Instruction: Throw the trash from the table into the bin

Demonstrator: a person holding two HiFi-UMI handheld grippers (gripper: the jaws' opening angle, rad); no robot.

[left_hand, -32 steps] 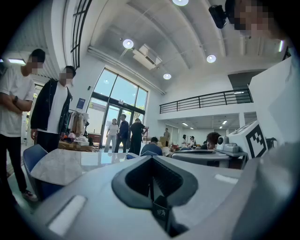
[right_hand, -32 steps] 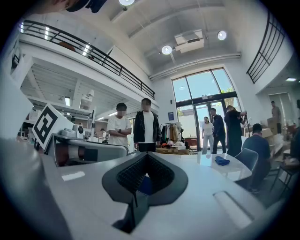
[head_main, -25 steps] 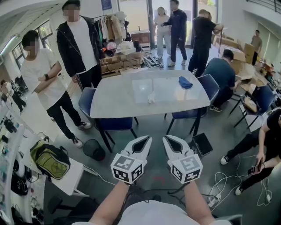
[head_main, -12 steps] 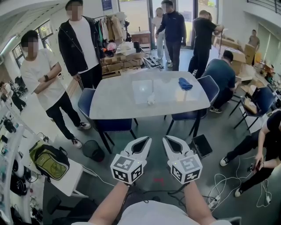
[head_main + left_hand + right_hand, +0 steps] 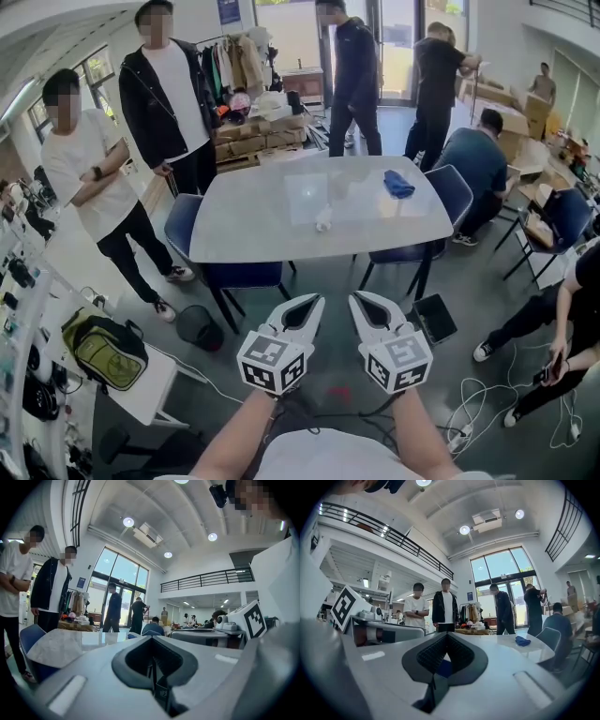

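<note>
We hold both grippers low, in front of the table and well apart from its near edge, side by side and pointing toward it. The left gripper has its two jaws pressed together at the tips, and in the left gripper view only a dark hollow shows behind the tips, with nothing inside. The right gripper is the same: in its own view the jaws meet at the tips and carry nothing.

The trash, a small crumpled white paper, lies on the table near its middle, a little toward our edge. A blue cloth lies on the same table toward the far right corner; it also shows in the right gripper view. On the floor beside the table's near left leg stands a round black bin. Beside the near right leg stands a square black box, open at the top.

Blue chairs are pushed to the table, one at its left side and one at its right side. Two persons stand to the left of the table, one in a white shirt and one in a dark jacket. A person in dark clothes is behind the far edge, and another one sits at the far right corner.
</note>
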